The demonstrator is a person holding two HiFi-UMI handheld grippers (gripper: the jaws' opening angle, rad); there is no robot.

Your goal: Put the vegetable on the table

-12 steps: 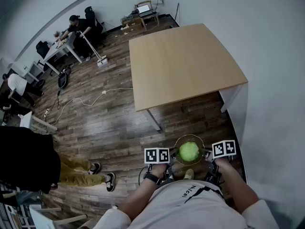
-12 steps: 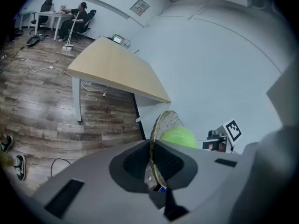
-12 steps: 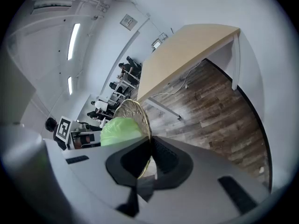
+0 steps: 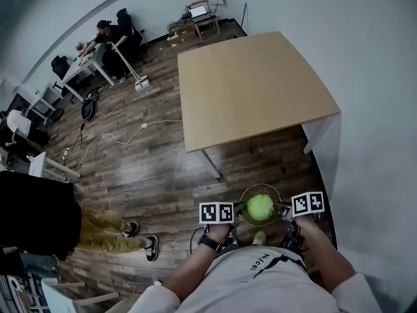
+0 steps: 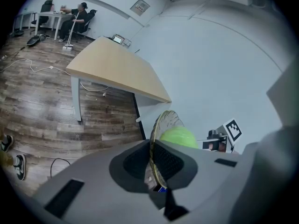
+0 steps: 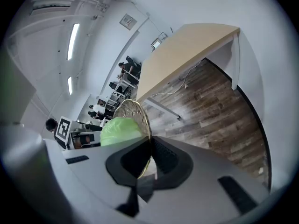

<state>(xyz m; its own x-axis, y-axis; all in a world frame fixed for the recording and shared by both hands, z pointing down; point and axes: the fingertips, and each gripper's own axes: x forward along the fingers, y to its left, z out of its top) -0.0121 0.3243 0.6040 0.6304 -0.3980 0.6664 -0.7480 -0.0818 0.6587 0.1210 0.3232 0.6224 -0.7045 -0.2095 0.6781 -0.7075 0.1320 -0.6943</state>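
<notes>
A green round vegetable (image 4: 260, 207) lies in a clear glass bowl (image 4: 244, 215) held in front of the person's chest, above the wood floor. My left gripper (image 4: 232, 215) is shut on the bowl's left rim and my right gripper (image 4: 285, 211) is shut on its right rim. In the left gripper view the bowl (image 5: 161, 125) stands edge-on between the jaws with the vegetable (image 5: 178, 138) behind it. The right gripper view shows the bowl (image 6: 132, 112) and vegetable (image 6: 120, 129) the same way. The light wooden table (image 4: 254, 87) stands ahead, its top bare.
A white wall runs along the right, close to the table's right side. Another person's legs and shoes (image 4: 150, 248) are at my left. A cable (image 4: 117, 138) trails over the floor. Far off, a seated person (image 4: 107, 34) works at a desk, and a laptop (image 4: 197, 12) sits by the wall.
The view has shifted very slightly; the bowl with the vegetable and both grippers stay in the same hold.
</notes>
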